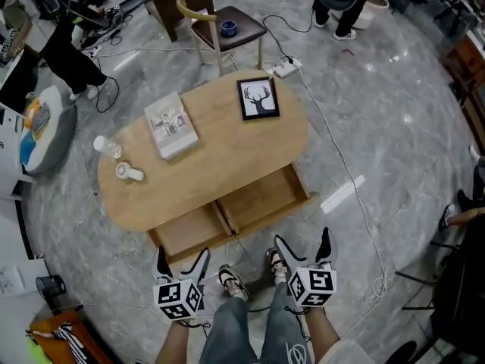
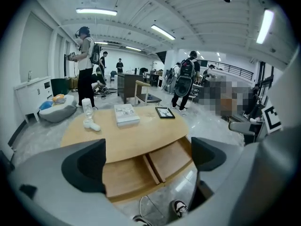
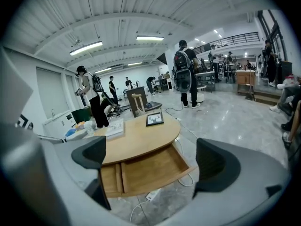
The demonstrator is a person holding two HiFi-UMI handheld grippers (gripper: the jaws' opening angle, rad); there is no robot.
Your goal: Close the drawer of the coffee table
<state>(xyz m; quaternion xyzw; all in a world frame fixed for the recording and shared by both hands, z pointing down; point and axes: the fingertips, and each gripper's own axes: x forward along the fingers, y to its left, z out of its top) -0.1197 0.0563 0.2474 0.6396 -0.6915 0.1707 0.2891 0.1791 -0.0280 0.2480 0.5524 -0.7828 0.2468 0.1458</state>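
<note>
The oval wooden coffee table (image 1: 227, 165) has its wide drawer (image 1: 261, 202) pulled out toward me, empty, with a divider down the middle. Both grippers hover short of the drawer front, above the floor. The left gripper (image 1: 183, 258) is open with nothing between its jaws; it faces the drawer's left half (image 2: 124, 175). Also open and empty, the right gripper (image 1: 302, 241) faces the drawer's right half (image 3: 150, 166). Neither gripper touches the drawer.
On the tabletop lie a book (image 1: 171, 124), a framed deer picture (image 1: 258, 98), a clear bottle (image 1: 107, 147) and a small white object (image 1: 129, 173). My shoes (image 1: 233, 280) stand between the grippers. A power strip (image 1: 286, 67), cables, a chair (image 1: 223, 29) and several people are beyond the table.
</note>
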